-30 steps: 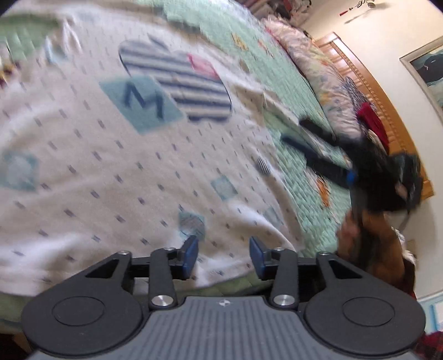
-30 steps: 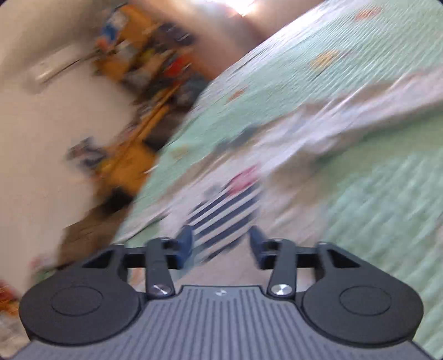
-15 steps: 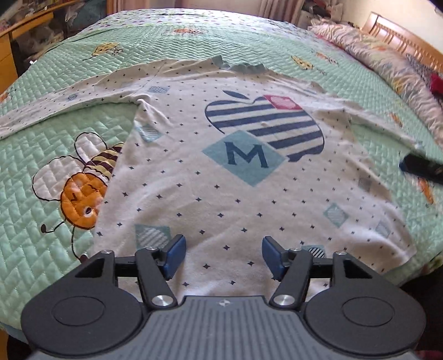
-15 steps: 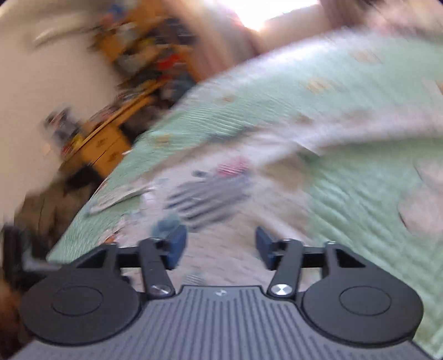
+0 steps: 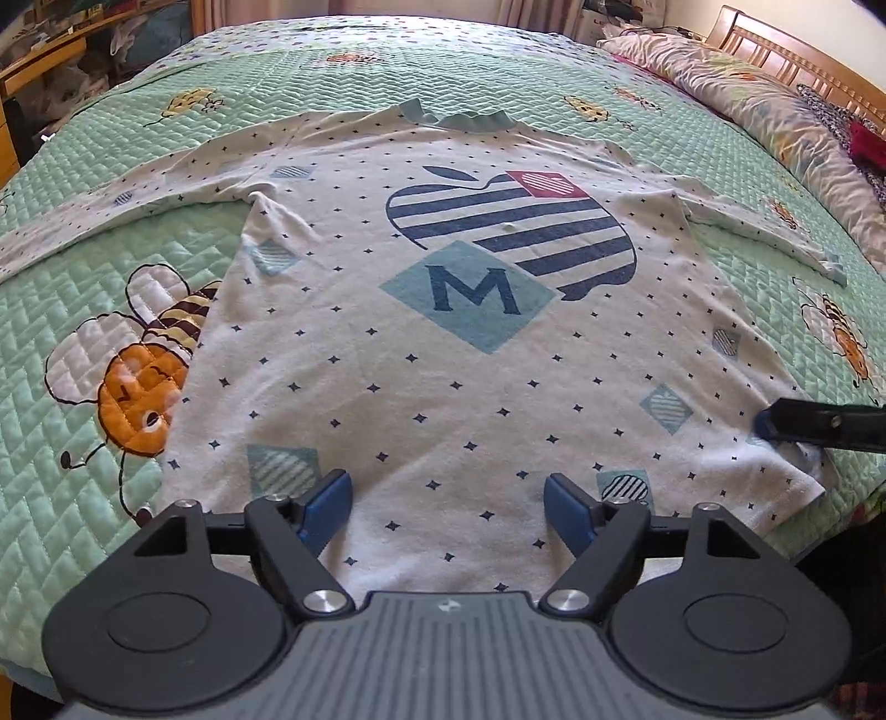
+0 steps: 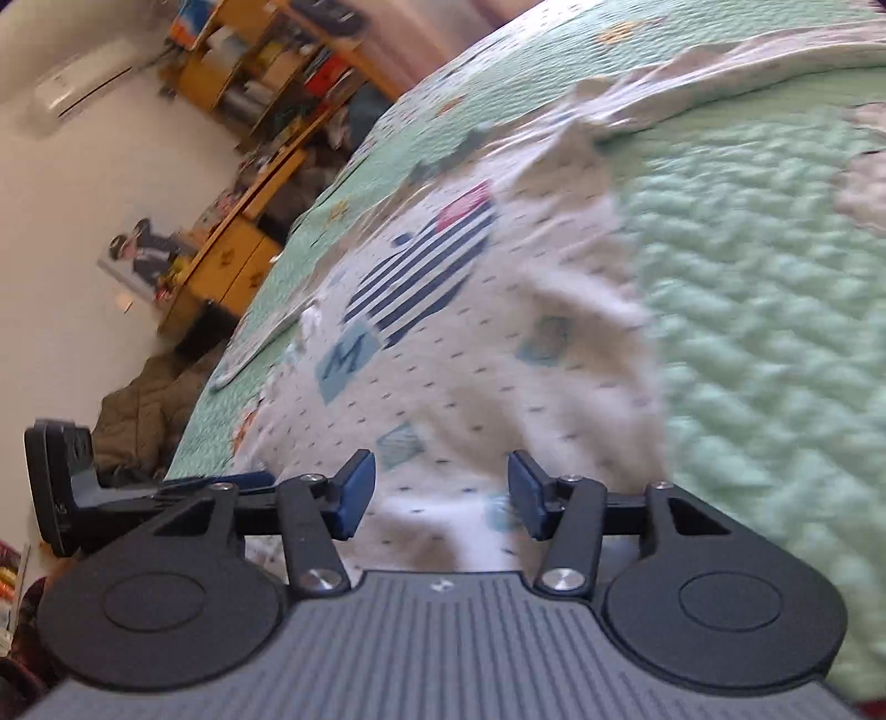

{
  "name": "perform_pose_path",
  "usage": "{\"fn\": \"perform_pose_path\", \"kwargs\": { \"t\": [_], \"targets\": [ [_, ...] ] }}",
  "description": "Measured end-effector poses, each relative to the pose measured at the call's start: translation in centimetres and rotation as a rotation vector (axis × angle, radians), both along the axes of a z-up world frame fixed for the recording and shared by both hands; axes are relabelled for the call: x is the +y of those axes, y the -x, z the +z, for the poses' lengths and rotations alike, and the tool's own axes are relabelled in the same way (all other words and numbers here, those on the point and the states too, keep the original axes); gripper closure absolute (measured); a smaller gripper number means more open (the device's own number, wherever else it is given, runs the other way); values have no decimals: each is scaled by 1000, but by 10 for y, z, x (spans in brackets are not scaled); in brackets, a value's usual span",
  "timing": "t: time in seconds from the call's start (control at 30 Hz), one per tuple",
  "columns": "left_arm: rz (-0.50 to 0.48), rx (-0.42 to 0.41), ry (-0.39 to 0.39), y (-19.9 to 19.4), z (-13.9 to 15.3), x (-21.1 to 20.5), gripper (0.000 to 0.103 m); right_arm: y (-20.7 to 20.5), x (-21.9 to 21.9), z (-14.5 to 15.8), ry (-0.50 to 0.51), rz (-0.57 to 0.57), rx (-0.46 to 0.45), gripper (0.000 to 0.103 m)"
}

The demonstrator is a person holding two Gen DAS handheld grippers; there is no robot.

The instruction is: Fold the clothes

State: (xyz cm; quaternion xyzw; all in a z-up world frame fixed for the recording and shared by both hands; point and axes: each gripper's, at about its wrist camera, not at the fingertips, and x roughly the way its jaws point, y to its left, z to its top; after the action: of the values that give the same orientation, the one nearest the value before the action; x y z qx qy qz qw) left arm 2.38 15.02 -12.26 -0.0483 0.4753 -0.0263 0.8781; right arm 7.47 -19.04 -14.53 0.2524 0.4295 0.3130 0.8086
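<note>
A white long-sleeved shirt (image 5: 387, 354) with small dark dots, a striped apple print and an "M" patch lies flat, front up, on a green quilted bedspread (image 5: 66, 288). Its sleeves spread to both sides. My left gripper (image 5: 447, 504) is open and empty over the shirt's bottom hem, near the middle. My right gripper (image 6: 440, 493) is open and empty over the shirt's bottom right corner; one of its fingers shows at the right edge of the left wrist view (image 5: 819, 423). The shirt shows blurred in the right wrist view (image 6: 476, 354).
Pillows (image 5: 764, 105) and a wooden headboard (image 5: 797, 50) are at the far right. The bed's near edge is just below the hem. A wooden desk and cluttered shelves (image 6: 249, 166) stand beyond the bed's left side. The left gripper's body (image 6: 66, 476) shows in the right wrist view.
My left gripper has swung round to face the shirt squarely and opened wider over the hem. My right gripper has come down to the shirt's bottom right corner and opened wider.
</note>
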Motion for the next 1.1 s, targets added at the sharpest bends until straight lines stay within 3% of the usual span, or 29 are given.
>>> {"fn": "perform_pose_path", "kwargs": {
  "t": [0.1,0.27,0.37,0.47,0.53,0.63,0.8,1.03,1.1],
  "targets": [
    [-13,0,-13,0,-1,-3,19,4,-8,9,-18,-27,1,46],
    [-17,1,-11,-1,-2,-4,17,6,10,29,-72,28,-68,45],
    [-16,0,11,-1,-3,-2,15,3,20,14,-53,47,-25,33],
    [-12,-7,59,0,-2,4,12,1,24,-6,-37,54,18,36],
    [6,-18,133,1,0,14,10,2,13,-13,-108,25,33,37],
    [79,-40,278,5,7,42,11,0,8,-11,-128,-1,60,37],
    [303,-117,276,19,20,105,9,-2,23,-3,-118,-3,66,34],
    [616,-226,269,39,39,193,8,-12,68,15,-161,88,19,33],
    [647,-213,231,38,37,200,8,-18,83,19,-153,125,6,31]
  ]
}}
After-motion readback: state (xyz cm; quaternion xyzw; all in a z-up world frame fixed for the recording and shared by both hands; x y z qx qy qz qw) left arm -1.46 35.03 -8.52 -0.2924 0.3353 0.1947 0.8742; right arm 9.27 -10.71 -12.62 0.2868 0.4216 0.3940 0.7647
